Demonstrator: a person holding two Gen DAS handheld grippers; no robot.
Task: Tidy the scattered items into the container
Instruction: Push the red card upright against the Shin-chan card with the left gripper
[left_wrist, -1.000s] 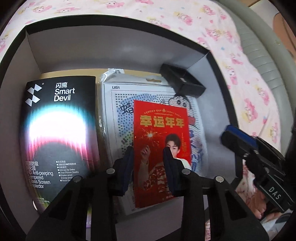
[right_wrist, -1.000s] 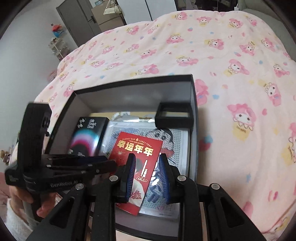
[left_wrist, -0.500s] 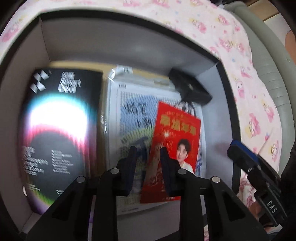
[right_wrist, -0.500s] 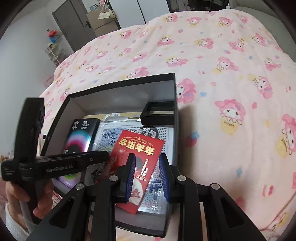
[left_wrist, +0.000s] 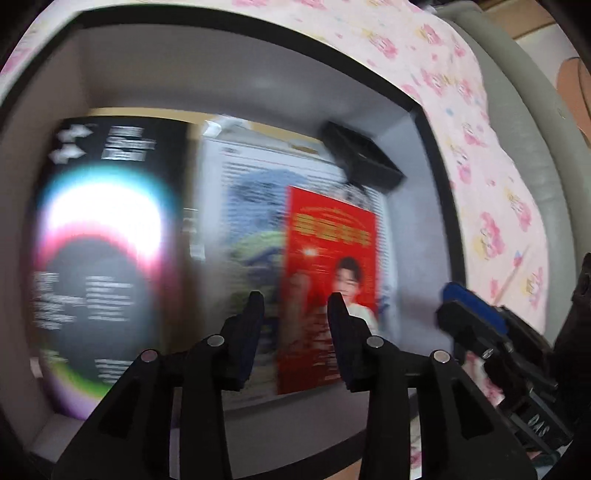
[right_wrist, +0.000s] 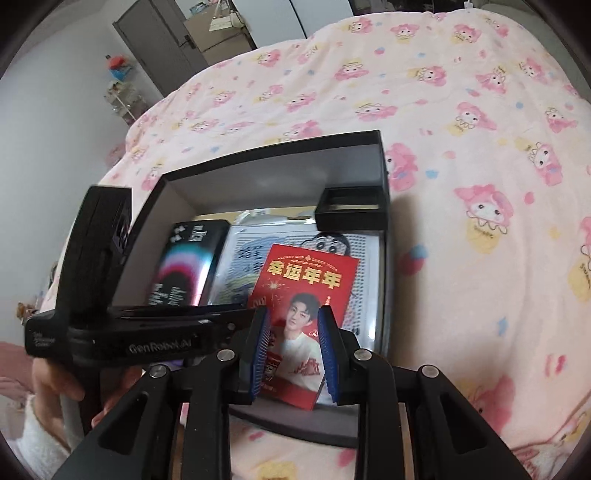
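Observation:
A black open box (right_wrist: 354, 142) with grey inner walls (left_wrist: 207, 70) lies on the bed. Inside it lie a black screen-protector pack (left_wrist: 103, 258) (right_wrist: 184, 266), a white bead-art kit (left_wrist: 251, 192) (right_wrist: 240, 269), a red envelope (left_wrist: 328, 266) (right_wrist: 303, 295) on top of the kit, and a small black tray (left_wrist: 364, 162) (right_wrist: 351, 208) in the far right corner. My left gripper (left_wrist: 295, 302) is open and empty above the envelope's near end. My right gripper (right_wrist: 291, 317) is open and empty over the box's near edge.
The box rests on a pink cartoon-print blanket (right_wrist: 461, 129). A grey padded edge (left_wrist: 532, 122) runs along the bed's right side in the left wrist view. A grey door (right_wrist: 162, 44) and a cluttered shelf (right_wrist: 122, 88) stand at the back of the room.
The left gripper has drawn back and swung over the box, its view now blurred. Both grippers' jaws have opened wider. The red envelope stays lying on the kit.

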